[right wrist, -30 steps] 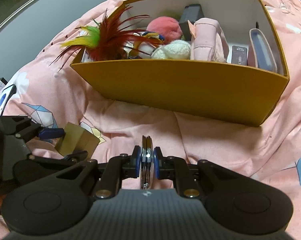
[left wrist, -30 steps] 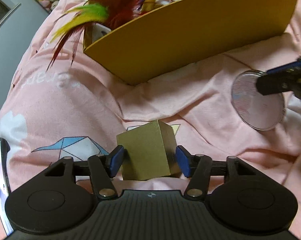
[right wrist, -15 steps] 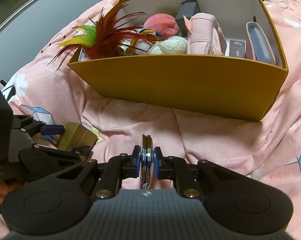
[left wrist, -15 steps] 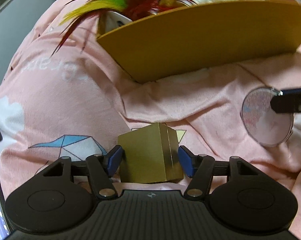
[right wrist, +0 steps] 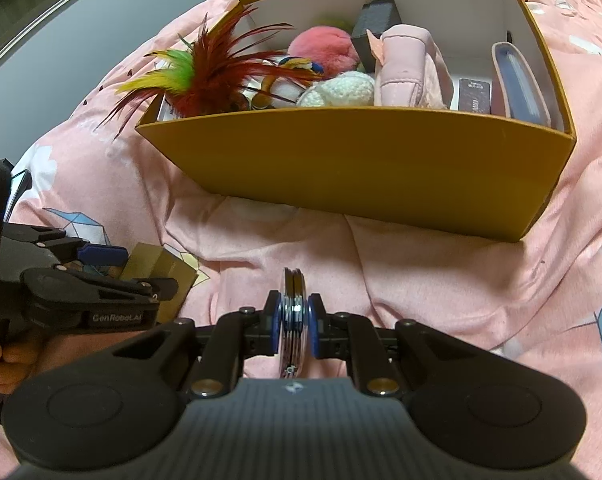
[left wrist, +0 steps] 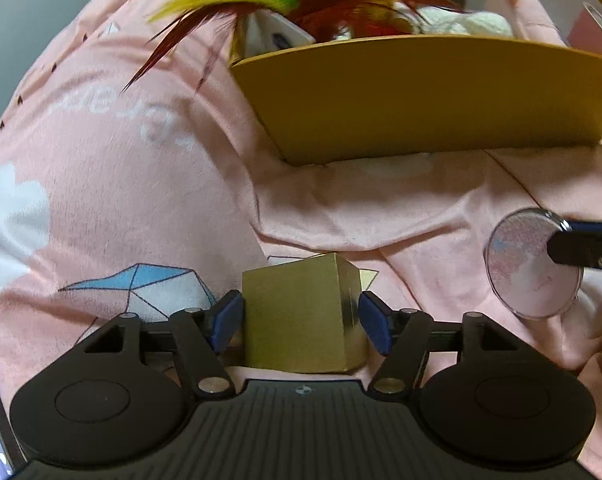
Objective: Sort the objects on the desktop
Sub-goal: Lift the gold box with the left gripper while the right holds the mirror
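Note:
My left gripper [left wrist: 301, 314] is shut on a small gold cardboard box [left wrist: 301, 312], held just above the pink bedding; it also shows in the right wrist view [right wrist: 157, 268]. My right gripper [right wrist: 295, 312] is shut on a round clear disc case [right wrist: 293, 308], held on edge; in the left wrist view the disc case [left wrist: 529, 264] hangs at the right. The orange storage box [right wrist: 361, 164] stands ahead, its near wall [left wrist: 421, 100] facing both grippers.
The storage box holds a red, green and yellow feather toy [right wrist: 205, 76], a pink plush ball [right wrist: 325, 48], a white knit item [right wrist: 341, 88], a pink pouch [right wrist: 405, 68], dark small boxes and a flat case [right wrist: 521, 80]. Rumpled pink bedding [right wrist: 421, 272] lies all around.
Both grippers have moved toward the storage box with their loads; the box now looms larger and nearer in both views. Grips are unchanged.

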Available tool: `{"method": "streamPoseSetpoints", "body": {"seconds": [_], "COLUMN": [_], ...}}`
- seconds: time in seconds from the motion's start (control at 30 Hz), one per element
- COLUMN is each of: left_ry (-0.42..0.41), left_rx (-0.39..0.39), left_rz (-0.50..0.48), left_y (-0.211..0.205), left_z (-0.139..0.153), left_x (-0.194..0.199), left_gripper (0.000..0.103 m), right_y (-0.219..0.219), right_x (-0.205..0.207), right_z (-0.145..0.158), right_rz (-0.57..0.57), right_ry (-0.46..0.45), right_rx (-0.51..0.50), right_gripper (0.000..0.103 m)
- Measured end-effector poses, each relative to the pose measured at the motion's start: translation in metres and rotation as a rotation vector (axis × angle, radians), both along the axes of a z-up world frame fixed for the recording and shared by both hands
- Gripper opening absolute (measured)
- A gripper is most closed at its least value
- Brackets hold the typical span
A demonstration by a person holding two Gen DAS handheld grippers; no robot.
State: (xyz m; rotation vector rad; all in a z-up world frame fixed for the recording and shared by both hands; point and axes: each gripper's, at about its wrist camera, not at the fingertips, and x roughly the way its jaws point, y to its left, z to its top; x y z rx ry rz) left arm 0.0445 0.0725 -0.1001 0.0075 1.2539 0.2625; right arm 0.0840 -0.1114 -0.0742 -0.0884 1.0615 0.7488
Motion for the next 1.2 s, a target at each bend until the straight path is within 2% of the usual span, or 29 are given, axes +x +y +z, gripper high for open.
{"method": "streamPoseSetpoints", "body": {"seconds": [0.17,0.37,0.43,0.6,0.7,0.8,0.93,1.1,1.2], "left_ry": [0.002,-0.043,-0.068,-0.108,-0.120,-0.111,-0.116,-0.188,-0.231], "left_rx": [-0.035,-0.059,-0.108,-0.301,-0.354,-0.368,-0.368,-0.334,-0.288], "left_rz": [0.028,0.018,0.002,-0.090,-0.132,-0.108,-0.105,-0.148,-0.195], "left_y": [0.008,0.006,0.005,-0.004,-0.016,-0.011,-0.006,-0.008,-0.016], "left_z": [-0.001,0.007,0.011,0.016,0.015,0.011,0.010,0.021,0.030], "left_x": [0.001,-0.008,-0.010,-0.010,-0.005,0.008,0.002,-0.009,-0.017], "left_gripper": [0.079,0.073,0.073,0.073,0.073,0.073,0.073,0.074,0.073], "right_y": [-0.001,0.000,0.000,0.001,0.000,-0.002,-0.001,-0.001,-0.001], "right_x": [0.000,0.001,0.000,0.000,0.000,0.001,0.001,0.001,0.001], "right_z": [0.000,0.001,0.002,0.002,0.003,0.003,0.002,0.002,0.001], "right_rz": [-0.002,0.000,0.001,-0.002,-0.009,-0.015,-0.013,-0.013,-0.014], "right_ry": [0.001,-0.003,-0.007,-0.007,-0.009,-0.007,-0.003,-0.001,0.001], "right_rx": [-0.001,-0.002,-0.001,-0.004,-0.006,-0.007,-0.008,-0.008,-0.009], "right_gripper": [0.015,0.015,0.015,0.015,0.015,0.015,0.015,0.015,0.015]}}
